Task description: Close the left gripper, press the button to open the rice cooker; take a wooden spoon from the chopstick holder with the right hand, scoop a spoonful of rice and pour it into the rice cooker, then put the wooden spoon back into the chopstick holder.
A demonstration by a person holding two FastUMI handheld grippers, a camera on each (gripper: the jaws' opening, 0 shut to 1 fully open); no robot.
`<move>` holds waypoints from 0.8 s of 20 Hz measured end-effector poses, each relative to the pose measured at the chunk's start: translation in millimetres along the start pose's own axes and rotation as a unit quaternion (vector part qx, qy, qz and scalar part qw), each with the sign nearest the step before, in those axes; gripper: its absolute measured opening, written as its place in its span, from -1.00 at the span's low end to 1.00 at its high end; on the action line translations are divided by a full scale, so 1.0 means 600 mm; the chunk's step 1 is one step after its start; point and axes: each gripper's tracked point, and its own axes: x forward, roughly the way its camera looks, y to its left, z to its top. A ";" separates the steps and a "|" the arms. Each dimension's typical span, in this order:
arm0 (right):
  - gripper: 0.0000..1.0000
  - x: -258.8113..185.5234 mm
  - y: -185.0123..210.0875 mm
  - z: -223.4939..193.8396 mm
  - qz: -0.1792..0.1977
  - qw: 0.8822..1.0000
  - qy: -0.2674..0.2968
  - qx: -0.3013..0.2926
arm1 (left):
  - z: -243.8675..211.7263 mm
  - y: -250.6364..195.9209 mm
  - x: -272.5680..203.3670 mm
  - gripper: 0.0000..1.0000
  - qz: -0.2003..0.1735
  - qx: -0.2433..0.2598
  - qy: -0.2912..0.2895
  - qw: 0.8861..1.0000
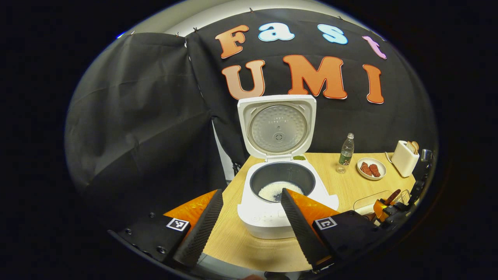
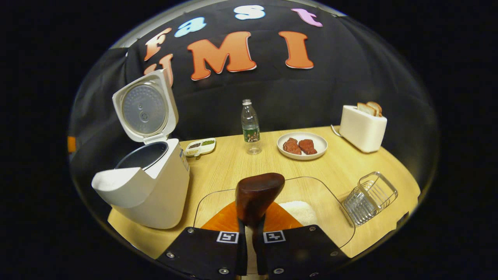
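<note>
The white rice cooker [image 1: 272,210] stands with its lid [image 1: 277,126] raised, and some white rice [image 1: 274,190] lies in its dark inner pot. My left gripper [image 1: 251,194] hovers open in front of it, one finger to each side of the cooker's front. My right gripper [image 2: 252,225] is shut on the handle of the dark wooden spoon [image 2: 256,192], whose bowl stands over a clear container [image 2: 327,190] holding a heap of rice [image 2: 300,212]. The wire chopstick holder [image 2: 369,198] lies to the right of it. The rice cooker [image 2: 149,182] is to the left.
At the back of the wooden table [image 2: 221,167] are a water bottle [image 2: 251,126], a plate of meat pieces [image 2: 302,146], a toaster with bread [image 2: 362,126] and a small divided dish [image 2: 200,146]. The table's edge runs just behind the cooker.
</note>
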 end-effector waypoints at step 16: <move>-0.83 0.037 0.008 -0.039 0.086 0.933 0.128 0.326 | -0.014 0.027 0.028 0.94 0.003 -0.009 0.016 1.000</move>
